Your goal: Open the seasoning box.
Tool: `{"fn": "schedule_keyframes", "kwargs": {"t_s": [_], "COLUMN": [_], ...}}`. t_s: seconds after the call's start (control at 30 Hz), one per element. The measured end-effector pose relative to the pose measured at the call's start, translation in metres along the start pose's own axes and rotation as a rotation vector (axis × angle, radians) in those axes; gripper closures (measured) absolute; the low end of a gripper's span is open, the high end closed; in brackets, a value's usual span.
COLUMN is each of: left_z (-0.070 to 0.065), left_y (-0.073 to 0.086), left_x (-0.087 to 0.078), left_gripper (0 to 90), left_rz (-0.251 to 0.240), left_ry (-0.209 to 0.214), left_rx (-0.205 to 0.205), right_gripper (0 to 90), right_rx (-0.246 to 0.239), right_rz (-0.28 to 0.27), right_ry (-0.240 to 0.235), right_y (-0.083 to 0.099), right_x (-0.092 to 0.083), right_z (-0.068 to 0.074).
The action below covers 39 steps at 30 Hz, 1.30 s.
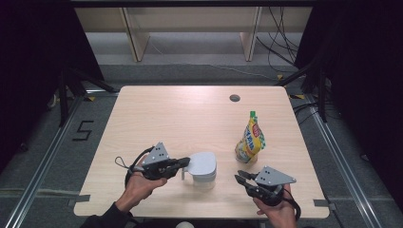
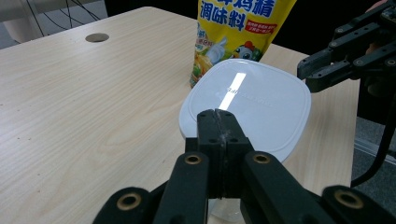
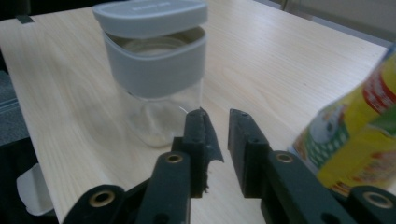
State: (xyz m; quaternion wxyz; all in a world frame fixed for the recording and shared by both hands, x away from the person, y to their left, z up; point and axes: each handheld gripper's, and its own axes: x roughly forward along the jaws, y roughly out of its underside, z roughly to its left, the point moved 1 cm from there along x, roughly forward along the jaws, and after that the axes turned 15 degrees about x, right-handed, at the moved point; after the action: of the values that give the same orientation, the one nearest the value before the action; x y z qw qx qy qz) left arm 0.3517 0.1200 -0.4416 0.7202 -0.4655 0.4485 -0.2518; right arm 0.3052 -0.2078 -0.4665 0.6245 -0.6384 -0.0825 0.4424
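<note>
Nearest us, the left gripper (image 1: 186,163) sits clenched at the grey-lidded clear glass jar (image 1: 203,169); the right gripper (image 1: 241,177) hangs slightly parted beside the yellow seasoning pouch (image 1: 250,139).

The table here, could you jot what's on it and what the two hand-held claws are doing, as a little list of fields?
surface: wooden table with a round hole near the far edge
container: clear jar with a grey band, near the front
lid: pale grey lid, raised off the jar's rim
pouch: yellow seasoning pouch, upright, right of the jar
left gripper: jaws shut at the lid's edge
right gripper: jaws slightly apart, holding nothing, short of the jar
</note>
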Motion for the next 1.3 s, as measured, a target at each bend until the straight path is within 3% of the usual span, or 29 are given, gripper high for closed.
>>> {"fn": "schedule_keyframes", "kwargs": {"t_s": [0.17, 0.53, 0.67, 0.7, 0.83, 0.87, 0.9, 0.93, 0.97, 1.03, 1.1, 1.17, 1.2, 1.23, 1.3], "left_z": [0.000, -0.001, -0.001, -0.001, -0.001, -0.002, -0.001, -0.002, -0.001, 0.000, 0.001, 0.001, 0.000, -0.001, -0.002], "left_y": [0.001, 0.001, 0.001, 0.001, 0.001, 0.001, 0.001, 0.001, 0.002, 0.002, 0.001, 0.002, 0.004, 0.009, 0.013], "left_x": [0.000, 0.000, 0.000, 0.000, 0.000, 0.000, -0.001, -0.001, -0.001, -0.002, -0.006, -0.008, -0.011, -0.016, -0.018], "left_gripper": [89.0, 89.1, 89.1, 89.1, 89.1, 89.1, 89.1, 89.1, 89.0, 89.0, 84.2, 71.9, 71.9, 64.4, 57.8], "left_rz": [-0.005, -0.004, -0.003, -0.002, -0.004, -0.005, -0.002, 0.000, -0.001, 0.002, -0.022, -0.022, -0.013, -0.005, -0.007], "left_ry": [0.000, -0.002, -0.002, -0.003, -0.003, -0.002, -0.002, -0.005, -0.001, -0.001, 0.009, 0.008, 0.005, 0.012, 0.020], "left_rx": [-0.014, 0.002, 0.010, 0.011, 0.010, 0.009, 0.020, 0.005, 0.024, 0.023, -0.018, -0.029, -0.034, -0.054, -0.060], "right_gripper": [87.2, 90.0, 90.0, 90.0, 90.0, 90.0, 90.0, 90.0, 90.0, 90.0, 90.0, 90.0, 90.0, 90.0, 90.0], "right_rx": [-0.021, -0.069, -0.061, -0.085, -0.076, -0.105, -0.097, -0.108, -0.095, -0.106, -0.109, -0.123, -0.123, -0.127, -0.134], "right_rz": [-0.016, -0.010, -0.010, -0.006, -0.017, -0.002, -0.001, -0.010, -0.007, -0.013, -0.013, -0.020, -0.020, -0.031, -0.026], "right_ry": [-0.036, -0.083, -0.073, -0.077, -0.076, -0.072, -0.074, -0.078, -0.074, -0.075, -0.075, -0.076, -0.076, -0.080, -0.081], "right_y": [-0.008, -0.025, -0.026, -0.028, -0.030, -0.033, -0.033, -0.034, -0.035, -0.037, -0.041, -0.044, -0.044, -0.045, -0.046], "right_x": [0.009, 0.029, 0.031, 0.032, 0.034, 0.035, 0.035, 0.037, 0.037, 0.037, 0.037, 0.038, 0.038, 0.039, 0.039], "right_z": [0.007, 0.025, 0.029, 0.029, 0.031, 0.032, 0.033, 0.033, 0.034, 0.035, 0.037, 0.038, 0.038, 0.040, 0.039]}}
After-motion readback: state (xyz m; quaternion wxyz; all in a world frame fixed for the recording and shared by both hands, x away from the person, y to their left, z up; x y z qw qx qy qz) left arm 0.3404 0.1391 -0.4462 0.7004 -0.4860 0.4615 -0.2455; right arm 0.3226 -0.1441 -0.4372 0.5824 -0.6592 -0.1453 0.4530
